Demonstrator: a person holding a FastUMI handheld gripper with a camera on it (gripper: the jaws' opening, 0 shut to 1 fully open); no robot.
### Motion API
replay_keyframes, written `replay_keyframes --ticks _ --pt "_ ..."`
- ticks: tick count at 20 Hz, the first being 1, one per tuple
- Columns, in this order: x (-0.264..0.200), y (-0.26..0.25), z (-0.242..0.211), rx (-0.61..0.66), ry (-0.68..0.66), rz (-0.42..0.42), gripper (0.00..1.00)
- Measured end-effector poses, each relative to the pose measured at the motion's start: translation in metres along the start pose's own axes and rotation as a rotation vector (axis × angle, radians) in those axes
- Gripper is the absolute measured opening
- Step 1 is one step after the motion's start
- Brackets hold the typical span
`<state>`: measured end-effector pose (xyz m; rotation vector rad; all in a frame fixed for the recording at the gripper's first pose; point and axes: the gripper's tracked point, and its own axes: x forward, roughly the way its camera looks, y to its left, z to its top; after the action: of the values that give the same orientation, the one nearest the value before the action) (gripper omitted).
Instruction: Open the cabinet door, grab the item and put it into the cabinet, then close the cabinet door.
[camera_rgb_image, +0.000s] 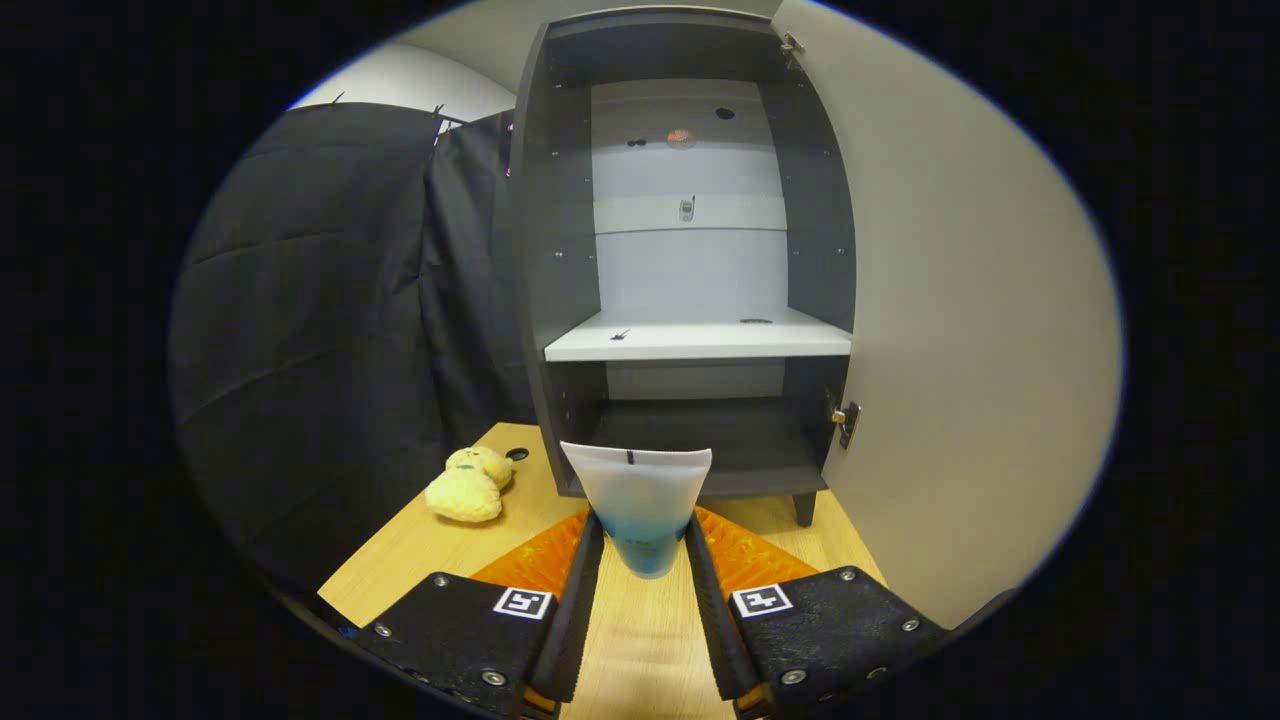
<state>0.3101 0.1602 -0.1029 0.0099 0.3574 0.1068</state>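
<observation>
My gripper (641, 535) is shut on a white squeeze tube with a blue lower part (638, 495), held upright with its flat crimped end up. Both fingers (585, 560) press on the tube's blue end. Straight ahead stands the dark cabinet (540, 250) with its door (960, 330) swung wide open to the right. Inside, a white shelf (700, 340) lies bare at mid height, and a dark bottom compartment (710, 435) sits just beyond the tube's top edge. The tube is in front of the cabinet, outside it.
The cabinet stands on a light wooden table (440, 545). A yellow plush toy (468, 485) lies on the table left of the fingers, near the cabinet's left foot. An orange mat (745, 555) lies under the fingertips. Black cloth hangs at the left.
</observation>
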Motion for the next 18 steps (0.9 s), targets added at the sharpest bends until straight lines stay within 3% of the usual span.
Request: replay_keyframes --ticks 18 --pt "0.103 -0.031 0.151 0.007 -0.106 -0.002 0.51"
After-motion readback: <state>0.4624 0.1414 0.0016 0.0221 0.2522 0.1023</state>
